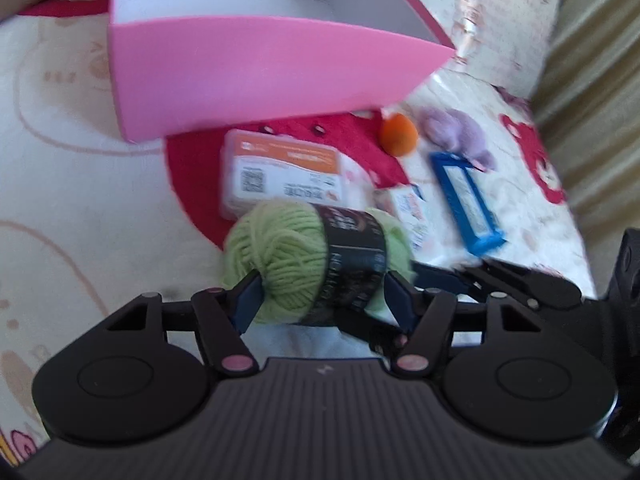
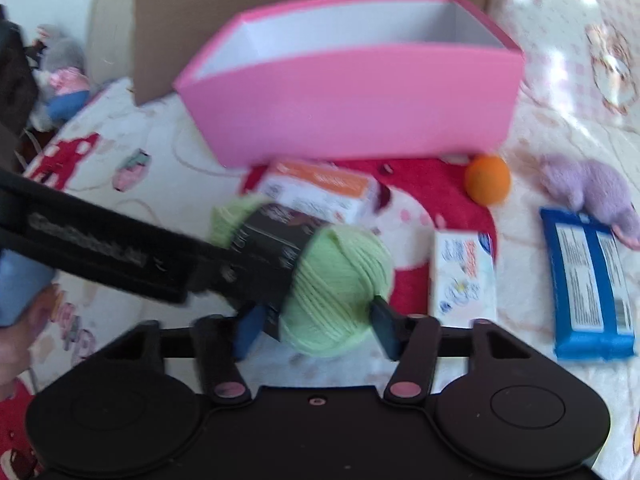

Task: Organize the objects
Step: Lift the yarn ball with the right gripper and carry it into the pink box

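Observation:
A ball of light green yarn [image 1: 288, 256] with a dark paper band hangs above the patterned bedspread. My left gripper [image 1: 324, 300] has its blue pads against both sides of the ball. In the right wrist view, my right gripper [image 2: 316, 328] also clamps the yarn [image 2: 340, 280], one pad on the band and one on the wool. The left gripper's black body [image 2: 120, 256] reaches in from the left. Just behind the yarn stands an open pink box [image 1: 256, 76] [image 2: 352, 104] with a white inside; what shows of the inside is bare.
On the bedspread in front of the box lie an orange-and-white packet [image 1: 280, 168], an orange ball [image 2: 488, 180], a purple plush toy [image 2: 588, 188], a blue packet [image 2: 592, 284] and a white tissue pack [image 2: 464, 276]. A cardboard box [image 2: 280, 0] stands behind.

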`<move>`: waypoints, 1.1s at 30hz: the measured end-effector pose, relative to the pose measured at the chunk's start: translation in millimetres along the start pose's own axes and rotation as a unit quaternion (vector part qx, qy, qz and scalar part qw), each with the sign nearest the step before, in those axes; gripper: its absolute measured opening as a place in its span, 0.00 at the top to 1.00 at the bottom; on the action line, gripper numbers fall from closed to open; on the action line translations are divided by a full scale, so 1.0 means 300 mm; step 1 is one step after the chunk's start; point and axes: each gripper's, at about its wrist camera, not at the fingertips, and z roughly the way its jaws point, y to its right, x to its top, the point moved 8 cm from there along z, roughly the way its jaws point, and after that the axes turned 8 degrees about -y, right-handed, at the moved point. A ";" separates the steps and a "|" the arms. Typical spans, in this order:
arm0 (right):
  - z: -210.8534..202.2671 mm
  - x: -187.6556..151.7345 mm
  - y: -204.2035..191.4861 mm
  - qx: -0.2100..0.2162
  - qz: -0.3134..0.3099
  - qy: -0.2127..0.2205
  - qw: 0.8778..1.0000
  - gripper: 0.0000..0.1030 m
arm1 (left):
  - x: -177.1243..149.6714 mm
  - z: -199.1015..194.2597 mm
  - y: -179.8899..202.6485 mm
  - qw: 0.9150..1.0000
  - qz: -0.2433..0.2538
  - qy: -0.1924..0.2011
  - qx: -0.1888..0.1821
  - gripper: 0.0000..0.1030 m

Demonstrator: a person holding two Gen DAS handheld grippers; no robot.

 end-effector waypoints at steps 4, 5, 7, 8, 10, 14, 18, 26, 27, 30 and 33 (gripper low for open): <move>0.027 -0.021 0.021 0.007 0.013 -0.014 1.000 0.45 | 0.009 0.008 -0.032 0.999 -0.031 0.010 -0.016 0.36; 0.028 -0.021 0.017 0.020 0.014 -0.013 1.000 0.51 | 0.010 0.009 -0.032 0.999 -0.030 0.012 -0.018 0.37; 0.018 -0.017 0.009 0.029 0.012 -0.004 0.999 0.57 | 0.010 0.002 -0.020 0.999 -0.020 0.020 -0.021 0.39; 0.009 -0.014 0.002 0.023 0.003 0.004 1.000 0.57 | 0.012 -0.004 -0.014 0.999 -0.017 0.022 -0.025 0.39; -0.011 -0.008 -0.009 0.008 -0.013 0.022 1.000 0.57 | 0.014 -0.007 -0.002 0.999 -0.011 0.020 -0.032 0.40; -0.016 -0.011 -0.035 -0.015 -0.051 0.017 0.998 0.56 | 0.018 0.026 -0.008 1.000 0.007 -0.007 0.005 0.39; -0.031 -0.014 -0.046 -0.043 -0.077 0.032 0.996 0.49 | 0.026 0.013 -0.017 1.000 -0.003 0.002 -0.013 0.38; -0.019 0.010 -0.060 -0.037 -0.093 0.057 0.993 0.41 | 0.038 0.000 0.013 0.999 0.037 0.012 -0.009 0.39; -0.023 0.012 -0.064 -0.034 -0.098 0.061 0.993 0.43 | 0.039 -0.005 0.021 0.999 0.036 0.013 -0.017 0.38; -0.057 0.022 -0.063 -0.032 -0.097 0.075 0.992 0.44 | 0.042 -0.043 0.056 0.998 0.029 0.021 -0.056 0.37; -0.111 0.036 -0.062 -0.015 -0.087 0.086 0.992 0.44 | 0.047 -0.091 0.080 0.997 0.041 0.023 -0.054 0.37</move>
